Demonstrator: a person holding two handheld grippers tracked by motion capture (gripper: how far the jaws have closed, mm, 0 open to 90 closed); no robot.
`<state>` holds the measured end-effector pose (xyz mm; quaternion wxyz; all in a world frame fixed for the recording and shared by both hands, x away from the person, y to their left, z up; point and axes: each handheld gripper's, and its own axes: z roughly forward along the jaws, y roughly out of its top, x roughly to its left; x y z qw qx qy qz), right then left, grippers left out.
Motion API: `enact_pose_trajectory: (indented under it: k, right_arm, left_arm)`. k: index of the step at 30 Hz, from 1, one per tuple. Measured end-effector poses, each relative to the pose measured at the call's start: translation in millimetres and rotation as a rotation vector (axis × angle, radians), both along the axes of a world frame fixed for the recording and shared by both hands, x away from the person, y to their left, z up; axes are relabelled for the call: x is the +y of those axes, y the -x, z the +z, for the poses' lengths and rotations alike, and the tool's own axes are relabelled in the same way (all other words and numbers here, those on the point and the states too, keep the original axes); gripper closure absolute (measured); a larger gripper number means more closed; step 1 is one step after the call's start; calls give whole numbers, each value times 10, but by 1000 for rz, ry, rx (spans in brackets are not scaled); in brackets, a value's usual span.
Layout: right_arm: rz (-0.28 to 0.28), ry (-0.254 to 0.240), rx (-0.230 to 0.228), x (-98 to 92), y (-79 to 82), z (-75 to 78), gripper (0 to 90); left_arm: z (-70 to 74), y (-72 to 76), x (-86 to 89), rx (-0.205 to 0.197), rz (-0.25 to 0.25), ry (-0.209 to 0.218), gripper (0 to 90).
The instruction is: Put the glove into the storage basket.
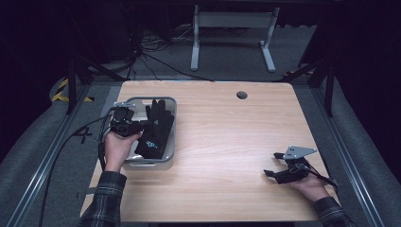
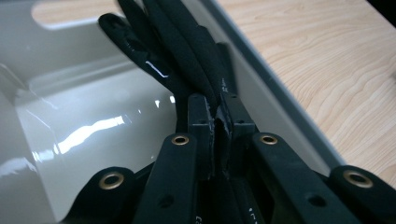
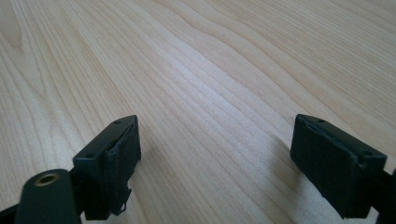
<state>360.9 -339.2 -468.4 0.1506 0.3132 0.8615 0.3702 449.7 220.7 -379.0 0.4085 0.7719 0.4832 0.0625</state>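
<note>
Left tongs (image 1: 142, 124) are clamped on a black glove (image 1: 154, 126), which hangs into the grey bin (image 1: 173, 156) at the counter's (image 1: 227, 142) left side. Right tongs (image 1: 272, 164) rest on the counter's right side, jaws wide apart, holding nothing.

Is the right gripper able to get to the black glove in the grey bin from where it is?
Probably yes. The right gripper is open over bare table, with nothing between it and the bin. But the left gripper already pinches the black glove there.
</note>
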Motion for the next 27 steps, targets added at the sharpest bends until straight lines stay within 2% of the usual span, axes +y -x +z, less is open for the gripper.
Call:
enact_pose_trajectory:
  k: [5, 9, 10, 11, 12, 13, 18, 22, 24, 27]
  right_arm:
    - [0, 0, 0, 0, 0, 0, 168]
    - [0, 0, 0, 0, 0, 0, 168]
    - [0, 0, 0, 0, 0, 0, 168]
    - [0, 0, 0, 0, 0, 0, 168]
    - [0, 0, 0, 0, 0, 0, 168]
    - [0, 0, 0, 0, 0, 0, 168]
    - [-1, 0, 0, 0, 0, 0, 168]
    - [-1, 0, 0, 0, 1, 0, 168]
    - [-1, 0, 0, 0, 1, 0, 168]
    - [-1, 0, 0, 0, 1, 0, 168]
  left_arm:
    - [-48, -48, 6, 17, 0, 3, 843]
    - [-68, -71, 13, 30, 0, -27, 805]
    - [-75, -75, 20, 30, 18, -48, 805]
    - [-78, -79, 29, 30, 22, -57, 770]
    - [-83, -82, 41, 30, 29, -65, 687]
    - [-81, -82, 46, 29, 33, -68, 687]
    - [-29, -50, 58, -11, 57, -96, 521]
    - [3, -12, 33, -27, 51, -93, 450]
    - [31, 14, -37, -42, 30, -95, 399]
    - [47, 25, -107, -56, 15, -90, 374]
